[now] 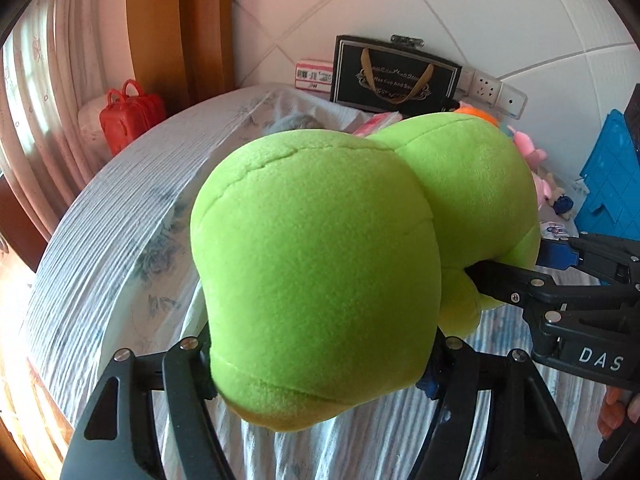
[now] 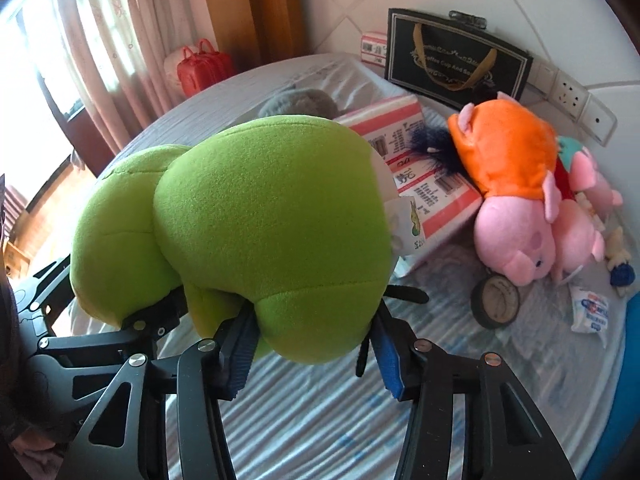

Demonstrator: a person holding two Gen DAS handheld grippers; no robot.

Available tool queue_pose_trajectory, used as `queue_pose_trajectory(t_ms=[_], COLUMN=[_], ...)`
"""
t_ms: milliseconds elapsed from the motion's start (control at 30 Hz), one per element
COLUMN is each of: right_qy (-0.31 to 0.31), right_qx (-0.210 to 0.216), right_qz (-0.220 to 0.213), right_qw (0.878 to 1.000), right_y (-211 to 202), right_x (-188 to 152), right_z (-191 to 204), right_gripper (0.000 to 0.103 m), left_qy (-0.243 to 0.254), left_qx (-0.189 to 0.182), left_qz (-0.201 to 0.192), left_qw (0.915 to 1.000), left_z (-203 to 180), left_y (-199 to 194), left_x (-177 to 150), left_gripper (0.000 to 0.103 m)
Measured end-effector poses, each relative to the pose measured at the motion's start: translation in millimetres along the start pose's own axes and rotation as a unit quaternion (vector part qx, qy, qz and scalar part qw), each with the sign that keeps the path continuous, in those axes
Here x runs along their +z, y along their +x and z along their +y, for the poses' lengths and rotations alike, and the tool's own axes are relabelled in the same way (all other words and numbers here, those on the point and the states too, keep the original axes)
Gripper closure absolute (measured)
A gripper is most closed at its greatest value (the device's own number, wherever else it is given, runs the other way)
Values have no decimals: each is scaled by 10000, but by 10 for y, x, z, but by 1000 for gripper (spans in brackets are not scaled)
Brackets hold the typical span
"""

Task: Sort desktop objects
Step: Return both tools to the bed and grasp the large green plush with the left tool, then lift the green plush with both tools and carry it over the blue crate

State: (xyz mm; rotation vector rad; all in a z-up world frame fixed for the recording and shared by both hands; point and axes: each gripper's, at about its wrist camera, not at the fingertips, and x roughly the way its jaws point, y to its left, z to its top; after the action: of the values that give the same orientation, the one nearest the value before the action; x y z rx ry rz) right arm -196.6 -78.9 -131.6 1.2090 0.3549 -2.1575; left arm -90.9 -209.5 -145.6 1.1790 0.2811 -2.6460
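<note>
Left wrist view: a large lime-green plush toy of 2 rounded fleece lobes (image 1: pixel 320 264) is seen held above a bed covered in a blue-and-white striped sheet (image 1: pixel 120 216). The left gripper (image 1: pixel 320 376) is closed on the nearer lobe, its 2 black fingers pressed into the fleece on either side. The right gripper (image 1: pixel 516 264) is seen entering from the right edge, clamped on the farther lobe, with one finger sunk into the plush.

In the right wrist view, the same green toy (image 2: pixel 264 224) is gripped between the blue-padded fingers of the right gripper (image 2: pixel 312 344), and the left gripper (image 2: pixel 156 312) is seen clamped on the other lobe at the lower left. A white paper tag (image 2: pixel 408 220) hangs from the toy's right side.

Behind the toy, on the bed, a pink-and-white printed package (image 2: pixel 424 160) lies flat, and a pink plush pig in an orange fleece hood (image 2: pixel 516 200) lies just to its right. A black round tin (image 2: pixel 496 300) rests near the pig. A black paper bag with gold handles (image 2: pixel 456 64) is propped against the white padded wall, and a red plastic toy suitcase (image 2: pixel 204 68) stands by the curtain.
</note>
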Motion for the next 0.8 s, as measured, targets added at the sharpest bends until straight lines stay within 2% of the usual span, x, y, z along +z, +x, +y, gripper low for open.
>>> queue_pose_trajectory(t_ms=[200, 400, 633, 800], right_qy=[202, 570, 1156, 1520], right_qx=[-335, -791, -1599, -2260], right_qz=[-496, -1021, -1606, -1921], right_qw=[9980, 9900, 9671, 9428], right_y=[-596, -1321, -2316, -3008], right_x=[-75, -225, -494, -765], right_z=[-91, -284, -783, -1140], right_gripper=[52, 52, 51, 51], left_qy=[394, 942, 1521, 1925], left_qx=[-308, -853, -1707, -2339], left_qz=[-537, -1103, -1575, -1813], left_qw=[9973, 9857, 9607, 9356], left_z=[-385, -954, -1870, -2651], left_y=[-420, -869, -1312, -1636], left_x=[186, 357, 603, 749], left_gripper=[34, 34, 34, 33])
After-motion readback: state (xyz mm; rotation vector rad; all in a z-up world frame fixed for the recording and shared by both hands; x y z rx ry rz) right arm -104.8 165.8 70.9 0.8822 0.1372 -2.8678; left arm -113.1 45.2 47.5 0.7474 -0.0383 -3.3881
